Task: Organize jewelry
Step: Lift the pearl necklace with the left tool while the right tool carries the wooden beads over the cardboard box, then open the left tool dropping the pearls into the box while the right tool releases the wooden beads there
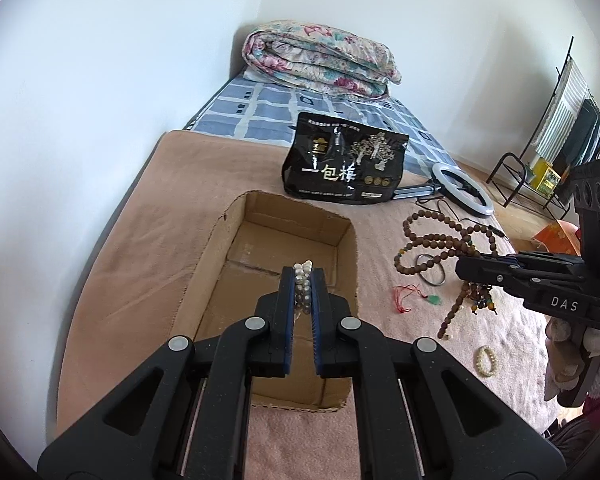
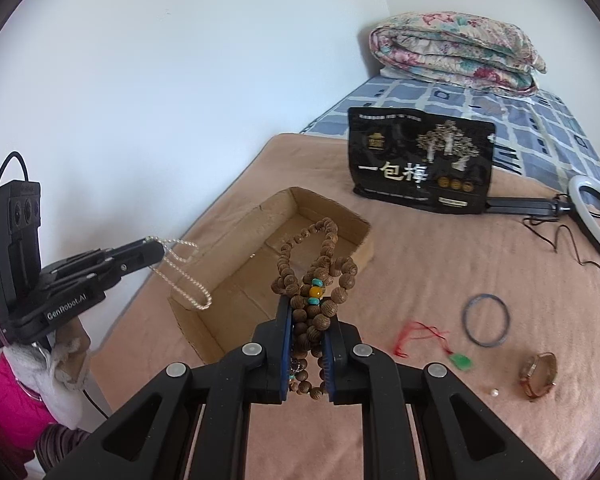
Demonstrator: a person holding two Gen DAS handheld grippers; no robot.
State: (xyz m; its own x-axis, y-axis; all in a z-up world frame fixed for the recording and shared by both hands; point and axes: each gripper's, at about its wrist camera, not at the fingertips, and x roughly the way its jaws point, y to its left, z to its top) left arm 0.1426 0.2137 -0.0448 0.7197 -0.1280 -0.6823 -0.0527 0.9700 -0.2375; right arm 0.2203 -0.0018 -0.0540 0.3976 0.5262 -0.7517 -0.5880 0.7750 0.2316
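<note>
My left gripper [image 1: 303, 280] is shut on a pearl necklace [image 1: 302, 284] and holds it above the open cardboard box [image 1: 216, 240]. In the right wrist view the necklace [image 2: 186, 280] hangs from that gripper [image 2: 158, 246] over the box's near left corner [image 2: 198, 336]. My right gripper [image 2: 307, 320] is shut on a bundle of brown wooden prayer beads [image 2: 312, 280], lifted above the blanket just right of the box. In the left wrist view these beads [image 1: 436, 240] trail from the right gripper [image 1: 466, 268].
On the pink blanket lie a blue bangle [image 2: 486, 326], a green pendant on red cord [image 2: 462, 361], a brown watch [image 2: 538, 376], a loose pearl [image 2: 494, 392] and a pale bead bracelet [image 1: 486, 361]. A black bag [image 2: 420, 160], a ring light [image 2: 598, 216] and a folded quilt [image 2: 456, 52] lie farther back.
</note>
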